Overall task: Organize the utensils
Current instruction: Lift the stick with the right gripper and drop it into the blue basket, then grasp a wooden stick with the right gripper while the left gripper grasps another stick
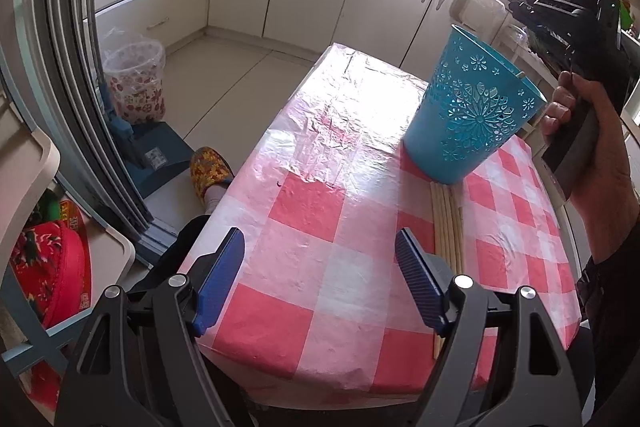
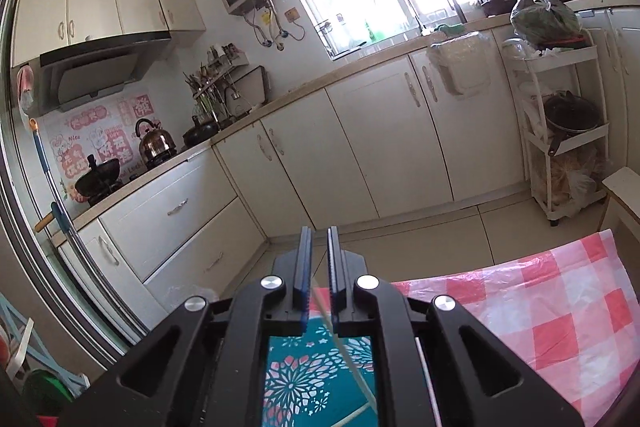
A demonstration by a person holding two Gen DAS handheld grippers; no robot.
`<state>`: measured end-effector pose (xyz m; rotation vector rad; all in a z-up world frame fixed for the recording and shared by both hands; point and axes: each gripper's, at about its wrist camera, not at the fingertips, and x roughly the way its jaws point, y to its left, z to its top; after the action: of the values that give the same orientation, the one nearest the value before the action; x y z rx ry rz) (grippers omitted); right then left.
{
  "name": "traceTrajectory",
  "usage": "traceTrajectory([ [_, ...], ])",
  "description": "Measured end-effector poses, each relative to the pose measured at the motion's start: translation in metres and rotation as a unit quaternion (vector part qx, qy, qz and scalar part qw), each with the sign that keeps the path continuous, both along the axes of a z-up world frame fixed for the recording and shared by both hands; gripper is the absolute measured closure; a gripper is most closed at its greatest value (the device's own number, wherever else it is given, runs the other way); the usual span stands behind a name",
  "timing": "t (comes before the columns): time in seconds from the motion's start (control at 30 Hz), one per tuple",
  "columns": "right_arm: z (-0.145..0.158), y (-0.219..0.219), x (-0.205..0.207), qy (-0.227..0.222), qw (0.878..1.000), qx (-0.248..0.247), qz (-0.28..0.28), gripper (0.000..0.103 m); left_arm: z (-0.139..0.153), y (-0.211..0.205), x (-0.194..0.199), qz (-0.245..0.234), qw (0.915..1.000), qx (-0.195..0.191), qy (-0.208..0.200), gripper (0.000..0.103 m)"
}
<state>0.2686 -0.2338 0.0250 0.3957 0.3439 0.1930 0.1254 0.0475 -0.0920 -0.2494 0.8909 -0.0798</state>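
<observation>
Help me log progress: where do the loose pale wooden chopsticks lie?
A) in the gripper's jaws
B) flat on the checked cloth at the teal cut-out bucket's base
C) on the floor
B: the pale wooden chopsticks lie flat on the red-and-white checked tablecloth, beside the teal cut-out bucket.

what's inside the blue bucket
One chopstick tip pokes above the blue bucket's far rim. The wall hides the rest of the inside. More chopsticks lie on the table in front of it.

Right tool (image 2: 319, 247) above teal holder (image 2: 316, 375)
</observation>
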Motion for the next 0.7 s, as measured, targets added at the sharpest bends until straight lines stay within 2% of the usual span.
traceTrajectory([
  [0.23, 0.004, -0.009, -0.028, 0.007, 1.0, 0.001, 0.006, 0.081, 0.015, 0.001, -0.01, 0.003, 0.9999, 0.003, -0.015, 0.027],
  [0.33, 0.007, -0.016, -0.058, 0.006, 1.0, 0.002, 0.0, 0.07, 0.02, 0.001, -0.016, 0.005, 0.9998, 0.003, -0.02, 0.026],
  [0.43, 0.005, -0.017, -0.096, 0.011, 1.0, -0.015, -0.009, 0.066, 0.027, 0.001, -0.023, 0.004, 0.9996, 0.003, -0.028, 0.024],
  [0.53, -0.013, -0.013, -0.13, 0.037, 0.998, -0.041, -0.008, 0.064, 0.031, 0.0, -0.029, 0.003, 0.9995, 0.004, -0.032, 0.023],
  [0.7, -0.061, -0.007, -0.166, 0.12, 0.991, -0.049, -0.005, 0.063, 0.041, -0.002, -0.04, -0.003, 0.9993, 0.004, -0.037, 0.023],
])
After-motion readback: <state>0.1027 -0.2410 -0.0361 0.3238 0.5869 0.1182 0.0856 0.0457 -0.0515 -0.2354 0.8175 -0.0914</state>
